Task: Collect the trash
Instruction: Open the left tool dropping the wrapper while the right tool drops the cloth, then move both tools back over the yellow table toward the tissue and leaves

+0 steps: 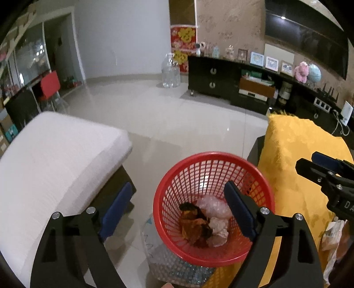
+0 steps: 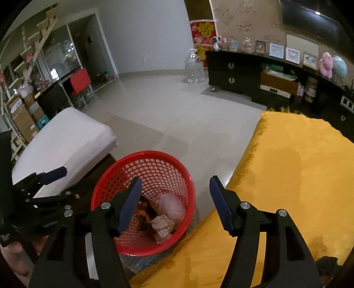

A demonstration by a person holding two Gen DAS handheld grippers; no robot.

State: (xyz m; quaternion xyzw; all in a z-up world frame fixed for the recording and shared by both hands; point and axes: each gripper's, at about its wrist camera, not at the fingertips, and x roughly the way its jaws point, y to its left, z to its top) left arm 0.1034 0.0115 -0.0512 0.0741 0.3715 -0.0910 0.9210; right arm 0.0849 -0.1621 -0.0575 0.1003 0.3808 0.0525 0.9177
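Both claws, the left gripper (image 1: pixel 177 199) and right gripper (image 2: pixel 176 201), are hanging apart and empty above the red basket (image 1: pixel 212 252). Crumpled trash (image 1: pixel 205 223) is already lying inside; beyond, the tiled floor (image 1: pixel 177 115) is showing none left.

Dim indoor light, fisheye-bent frames, soft focus throughout.

Lit from overhead: small bright spot on the dark ceiling panel (image 1: pixel 283 17), pale sheen and glare patches across the tiled floor (image 1: pixel 177 115). Corners vignetted to black, straight lines of the cabinet (image 2: pixel 232 73) bowed toward the edges. Far shelves grainy and smeared. Soft shadow cast on the yellow cover (image 2: pixel 294 159).
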